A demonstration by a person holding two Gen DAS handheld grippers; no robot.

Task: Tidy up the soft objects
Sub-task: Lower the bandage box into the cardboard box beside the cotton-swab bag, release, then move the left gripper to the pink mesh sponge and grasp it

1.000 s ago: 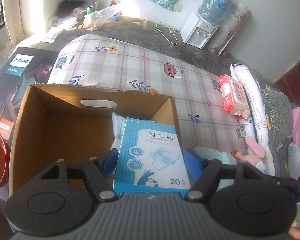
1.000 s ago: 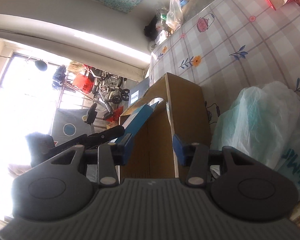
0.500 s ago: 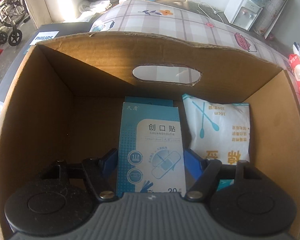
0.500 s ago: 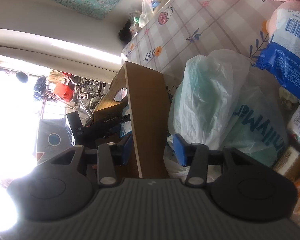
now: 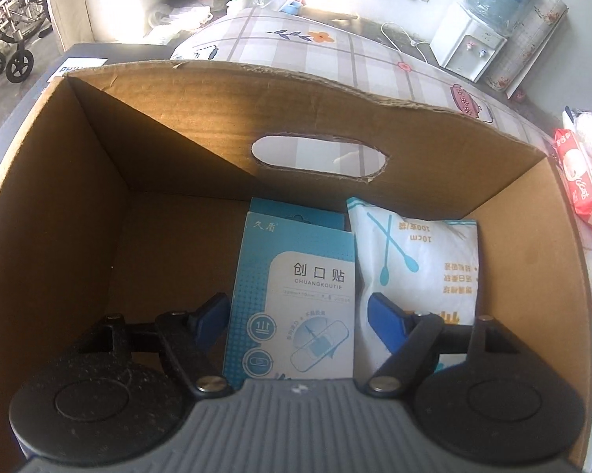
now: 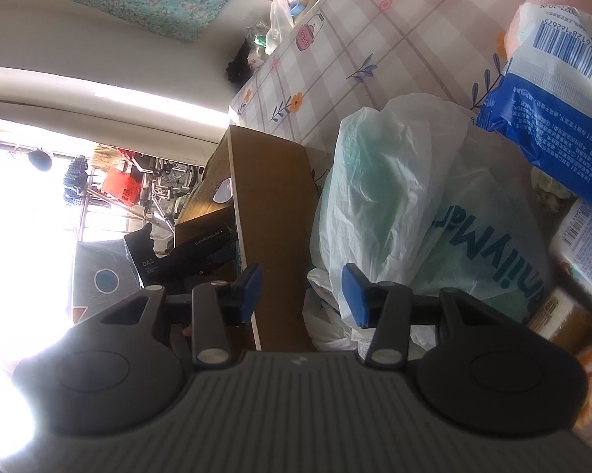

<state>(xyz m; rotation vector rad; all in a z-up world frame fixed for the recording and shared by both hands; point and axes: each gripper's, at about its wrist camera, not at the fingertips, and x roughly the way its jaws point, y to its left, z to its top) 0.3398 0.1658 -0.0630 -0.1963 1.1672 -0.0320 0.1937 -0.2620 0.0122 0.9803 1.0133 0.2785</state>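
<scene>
The flat blue-and-white paperboard box of adhesive plasters (image 5: 296, 299) stands on end inside the open brown corrugated cardboard carton (image 5: 79, 205), leaning back against a second blue card, right beside a puffy white plastic pack of cotton swabs (image 5: 422, 260). The left gripper (image 5: 299, 315) straddles it, jaws opening, a gap showing at each blue pad — it looks like a release, the box set upright to save floor room. The right gripper (image 6: 301, 287) hangs half open and empty outside the carton's wall, near a crinkly translucent plastic bag (image 6: 394, 181) on the checked, flower-printed cloth (image 6: 366, 39).
</scene>
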